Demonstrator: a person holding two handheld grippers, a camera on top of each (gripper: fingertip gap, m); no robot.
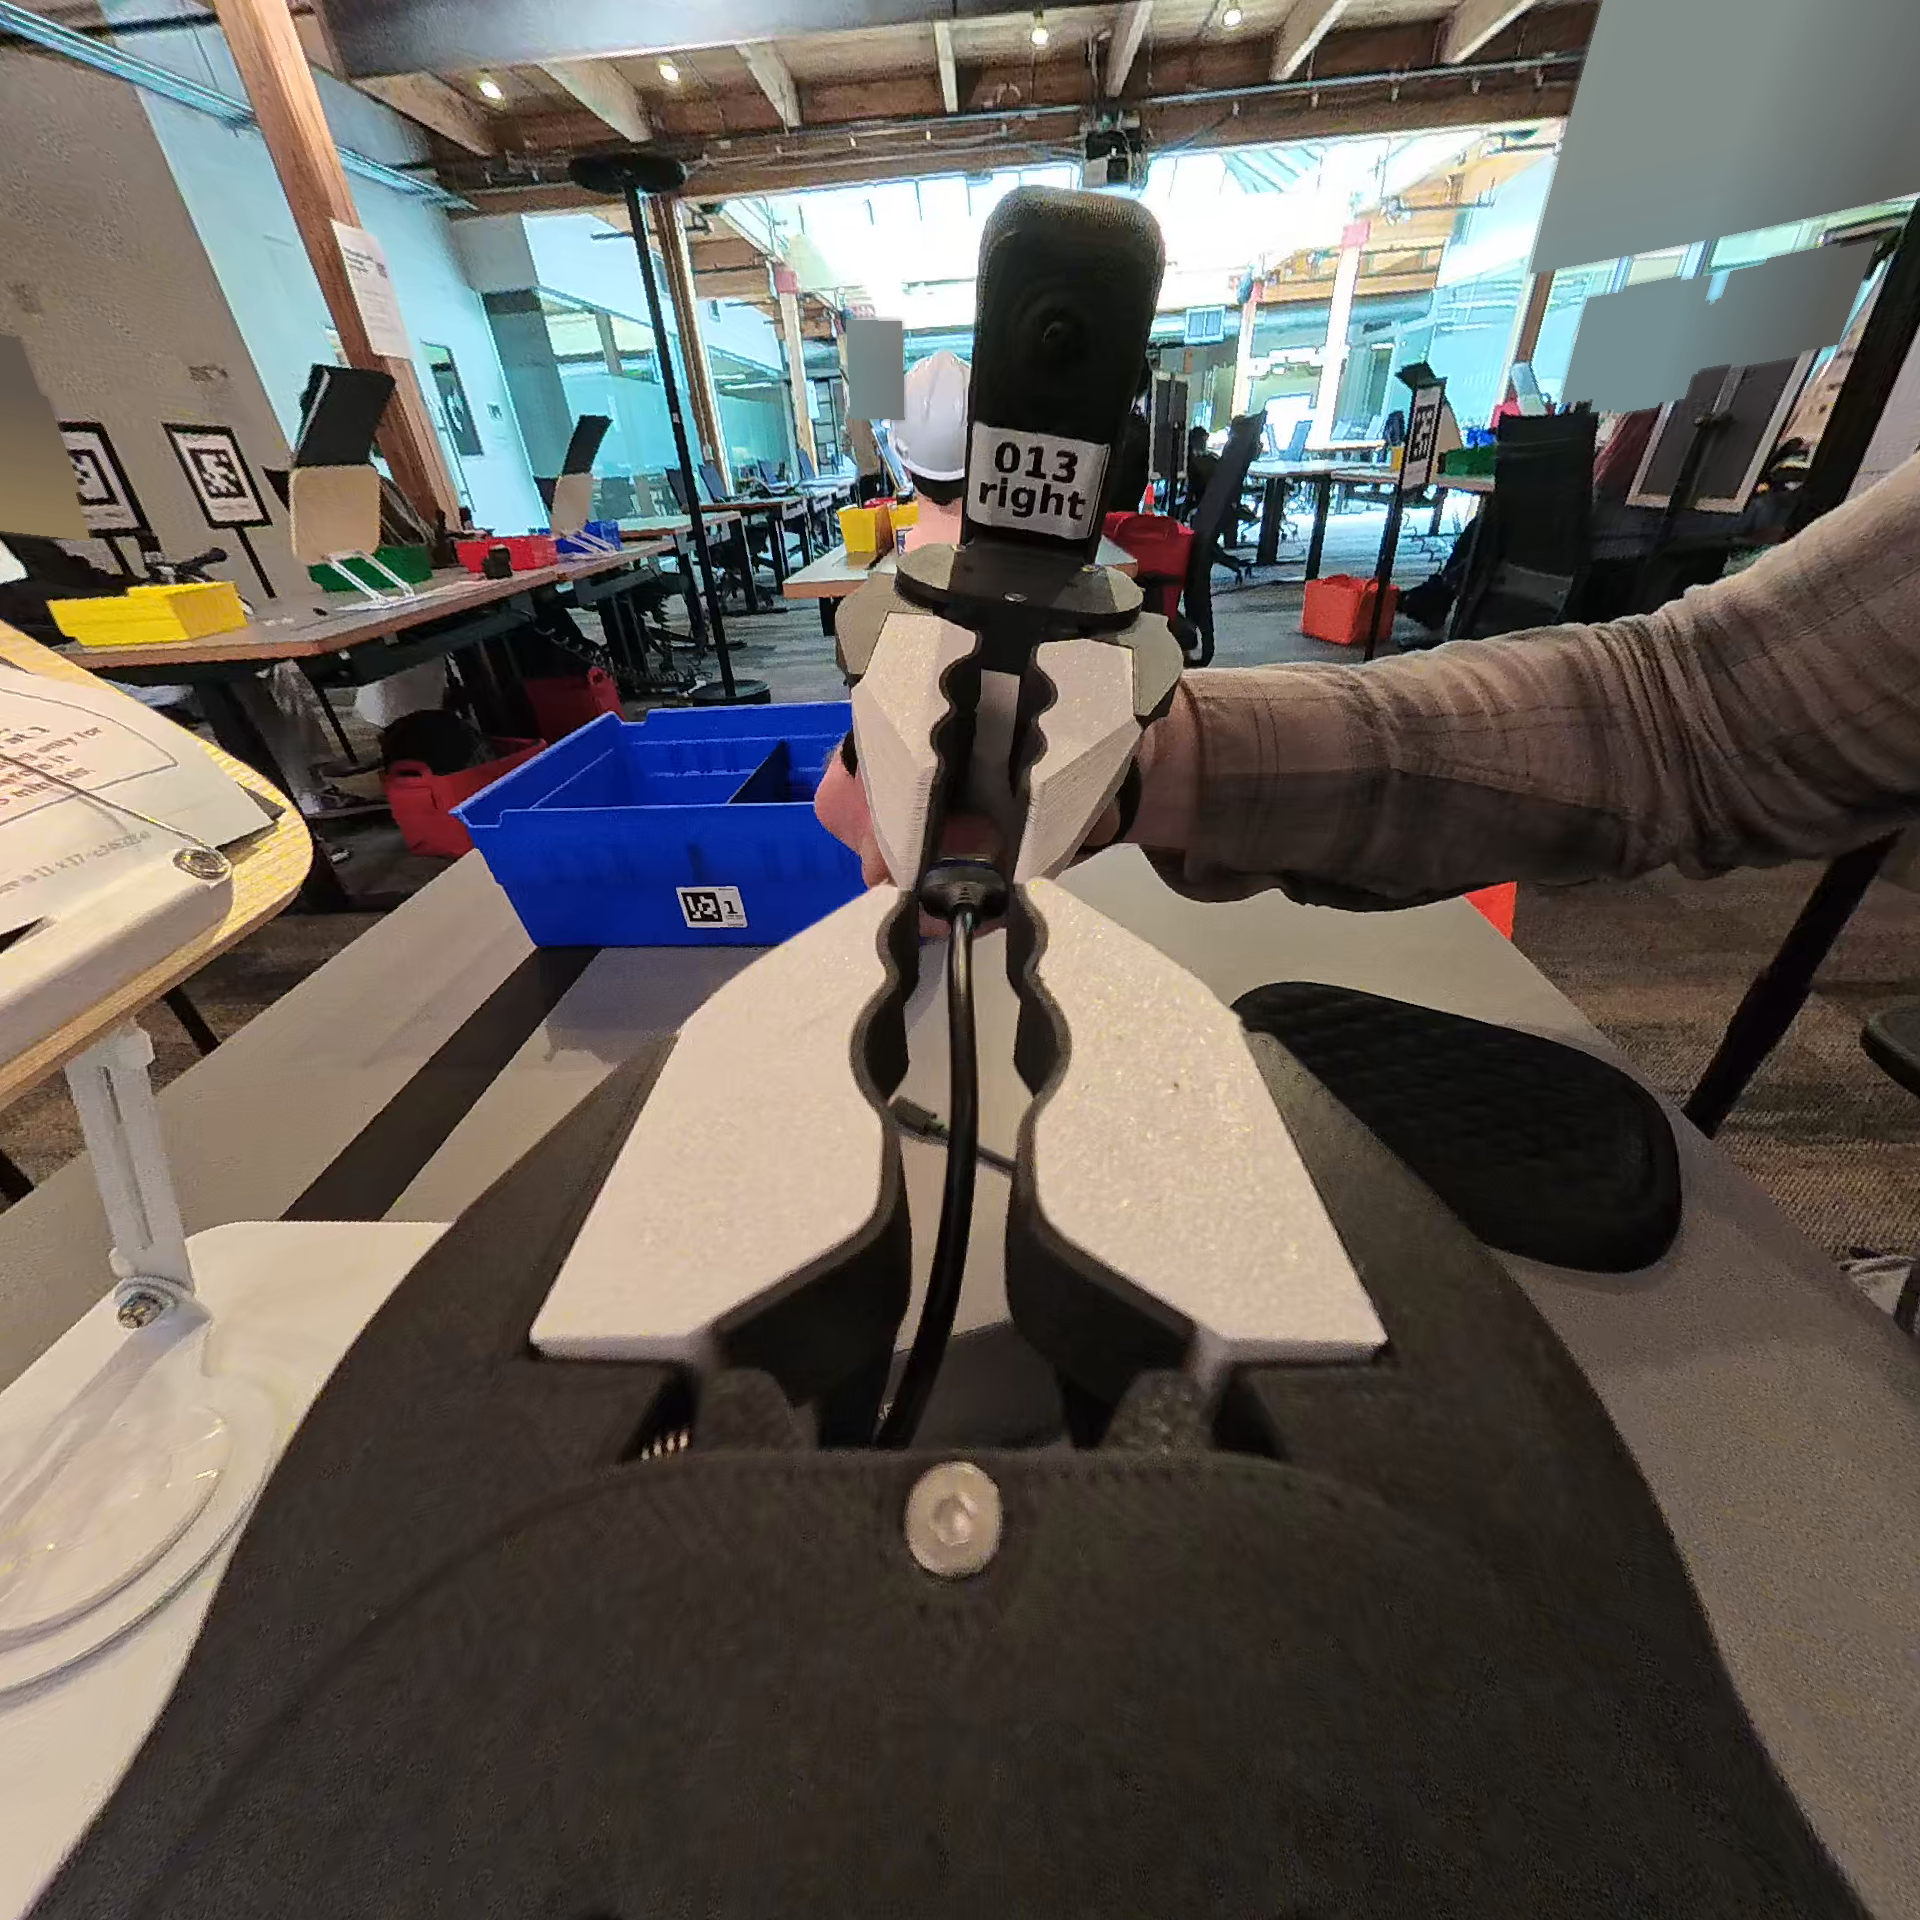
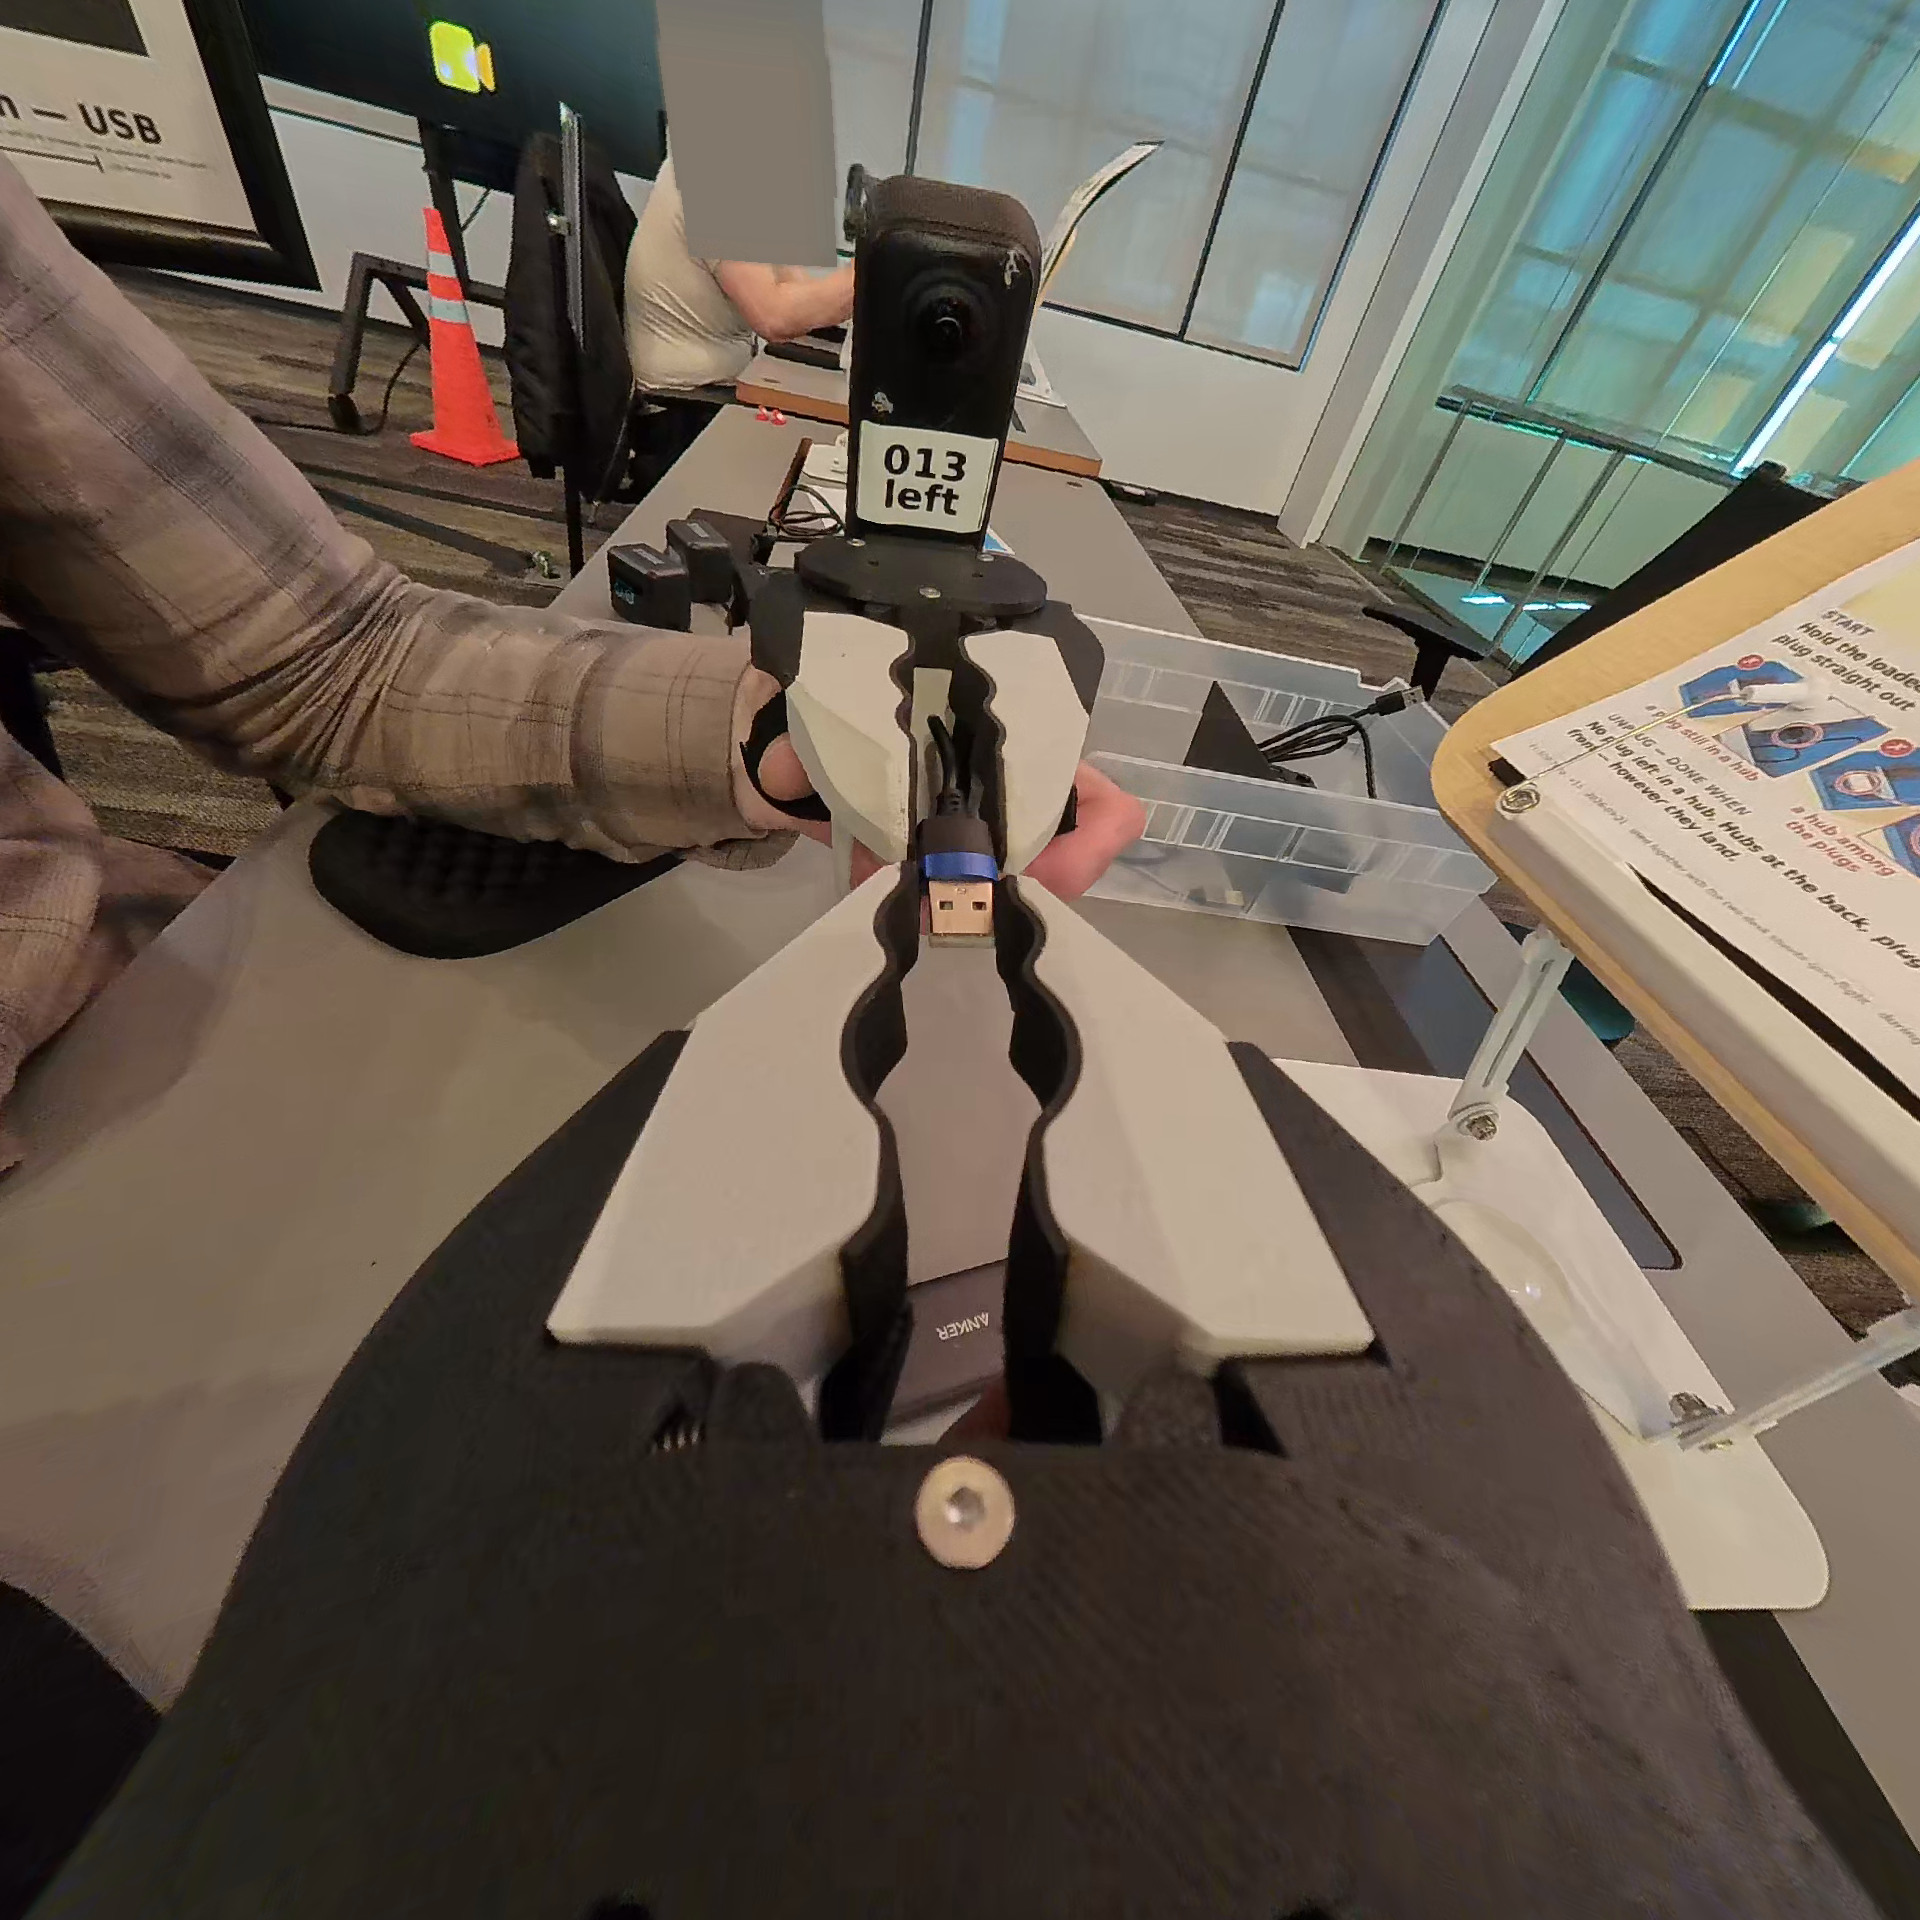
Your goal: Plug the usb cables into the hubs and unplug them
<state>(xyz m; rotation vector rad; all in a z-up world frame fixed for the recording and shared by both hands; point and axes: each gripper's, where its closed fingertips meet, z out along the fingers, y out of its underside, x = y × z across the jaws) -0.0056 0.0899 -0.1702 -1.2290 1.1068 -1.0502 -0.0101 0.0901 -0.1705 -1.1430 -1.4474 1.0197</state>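
In the left wrist view my left gripper [image 1: 961,899] is shut on a black USB plug [image 1: 961,886]; its cable [image 1: 958,1091] runs back between my fingers. The right gripper [image 1: 971,852] faces it tip to tip. In the right wrist view my right gripper [image 2: 958,904] is shut on a flat grey hub [image 2: 956,1195] that lies along its fingers. The left gripper [image 2: 958,842] holds the plug [image 2: 961,909], which has a blue ring; the bare metal end points at the hub's far end and is still fully visible.
A blue bin [image 1: 644,831] stands on the grey table [image 1: 312,1091] behind the grippers. A clear bin [image 2: 1299,831] holds more cables. A black wrist rest [image 1: 1455,1122] lies beside them. An instruction sheet on a tilted stand [image 2: 1714,831] overhangs the table edge. My left and right fingertips are right by each other.
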